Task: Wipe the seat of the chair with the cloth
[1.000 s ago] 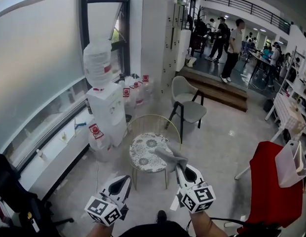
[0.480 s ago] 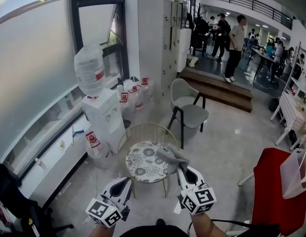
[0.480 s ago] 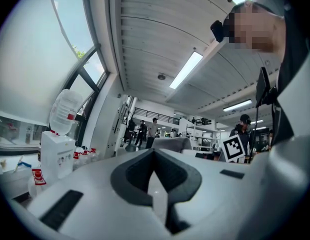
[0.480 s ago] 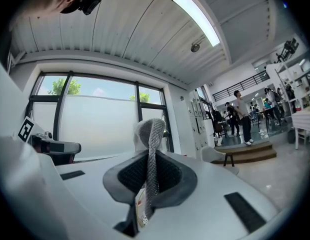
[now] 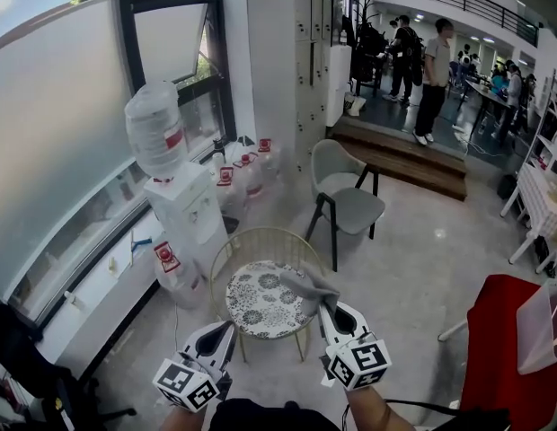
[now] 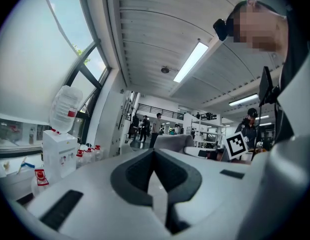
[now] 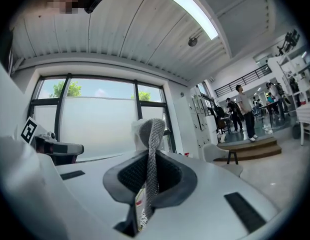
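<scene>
A chair with a gold wire frame and a round floral seat (image 5: 260, 302) stands just ahead of me on the floor. My right gripper (image 5: 322, 306) is shut on a grey cloth (image 5: 304, 285), which hangs over the seat's right edge; whether it touches the seat is unclear. In the right gripper view the cloth (image 7: 150, 136) stands up as a knitted fold pinched in the right gripper (image 7: 150, 158). My left gripper (image 5: 228, 327) hovers near the seat's front left, apart from it. The left gripper (image 6: 155, 152) is shut with nothing in it.
A white water dispenser (image 5: 186, 206) with a bottle on top stands left of the chair, with spare water jugs (image 5: 243, 172) behind. A grey chair (image 5: 344, 197) stands beyond. A red-draped chair (image 5: 499, 353) is at the right. Steps (image 5: 406, 162) and several people (image 5: 431, 65) are far back.
The view has shifted: the floral chair now sits slightly lower and nearer the grippers. Both grippers keep their places, and the cloth stays pinched in the right one.
</scene>
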